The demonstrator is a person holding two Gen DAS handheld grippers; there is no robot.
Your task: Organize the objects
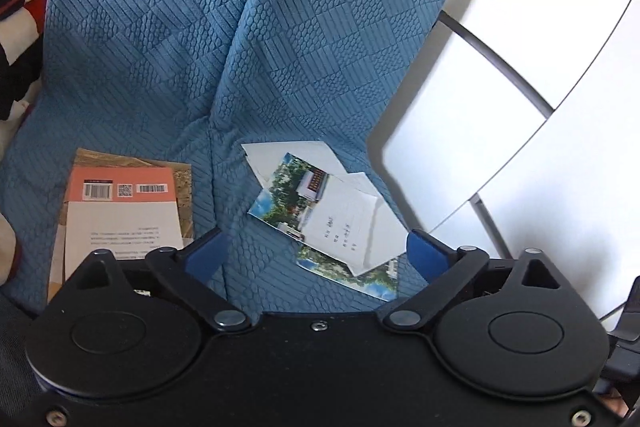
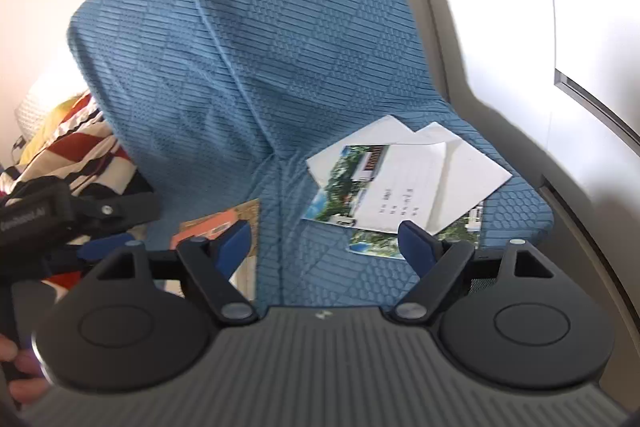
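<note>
A loose pile of photo postcards and white paper sheets [image 1: 332, 211] lies on the blue textured sofa cover [image 1: 200, 47]. My left gripper [image 1: 316, 247] hangs open just in front of the pile, nothing between its blue pads. A book with an orange band and barcodes [image 1: 124, 215] lies face down to the left, partly hidden by the gripper body. In the right wrist view the same pile [image 2: 400, 187] sits ahead and to the right. My right gripper [image 2: 326, 239] is open and empty, its right pad overlapping the pile's near edge. The book [image 2: 216, 223] peeks out behind its left pad.
White furniture panels with grey edges [image 1: 520, 107] stand close on the right of the seat. A red, white and navy striped cloth [image 2: 80, 147] lies left of the sofa back. The left tool's black housing [image 2: 40, 211] and a person's fingers [image 2: 16, 379] fill the lower left.
</note>
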